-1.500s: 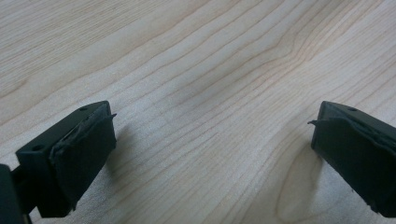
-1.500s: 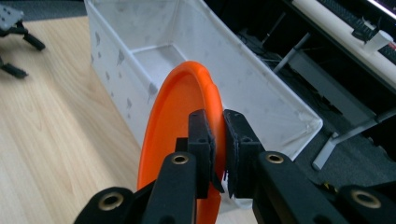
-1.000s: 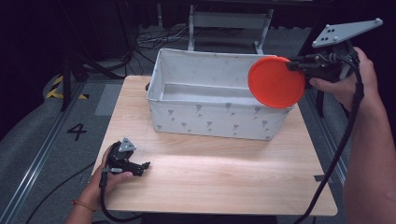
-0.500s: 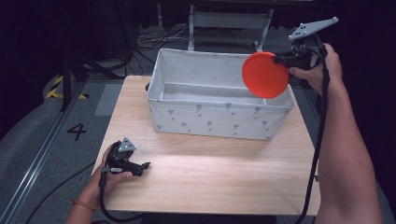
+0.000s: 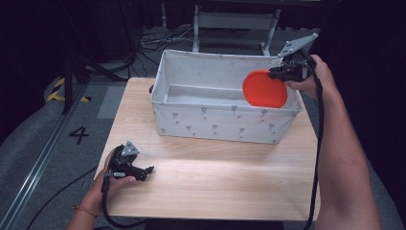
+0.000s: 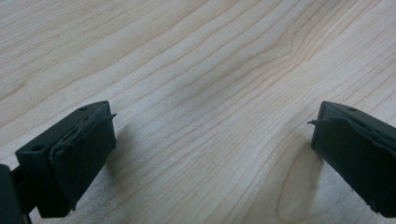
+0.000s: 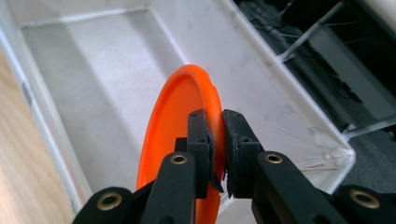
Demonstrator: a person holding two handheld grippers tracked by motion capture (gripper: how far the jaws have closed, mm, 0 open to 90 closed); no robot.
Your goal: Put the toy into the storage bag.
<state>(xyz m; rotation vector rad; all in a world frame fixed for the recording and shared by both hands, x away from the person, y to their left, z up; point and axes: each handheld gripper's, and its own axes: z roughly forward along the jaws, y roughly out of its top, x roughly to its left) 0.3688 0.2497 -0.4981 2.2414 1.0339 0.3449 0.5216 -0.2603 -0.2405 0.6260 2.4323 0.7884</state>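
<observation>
An orange plate (image 5: 265, 89) hangs on edge inside the right end of a white fabric bin (image 5: 201, 115). My right gripper (image 5: 276, 72) is shut on the plate's upper rim. In the right gripper view the plate (image 7: 175, 140) sits pinched between the two black jaws of the right gripper (image 7: 217, 135), above the bin's pale floor (image 7: 93, 74). My left gripper (image 5: 147, 171) rests low on the wooden table (image 5: 215, 177) at the front left, open. Its view shows bare wood grain (image 6: 205, 93) between the wide-apart jaws of the left gripper (image 6: 210, 140).
The bin stands across the back half of the table and holds nothing but the plate. Cables and a metal stand (image 5: 234, 21) lie on the dark floor behind it. A floor marking "4" (image 5: 79, 135) is to the left.
My right gripper has carried the orange plate leftward and down, from above the bin's right rim to inside its right end. The left gripper has stayed put.
</observation>
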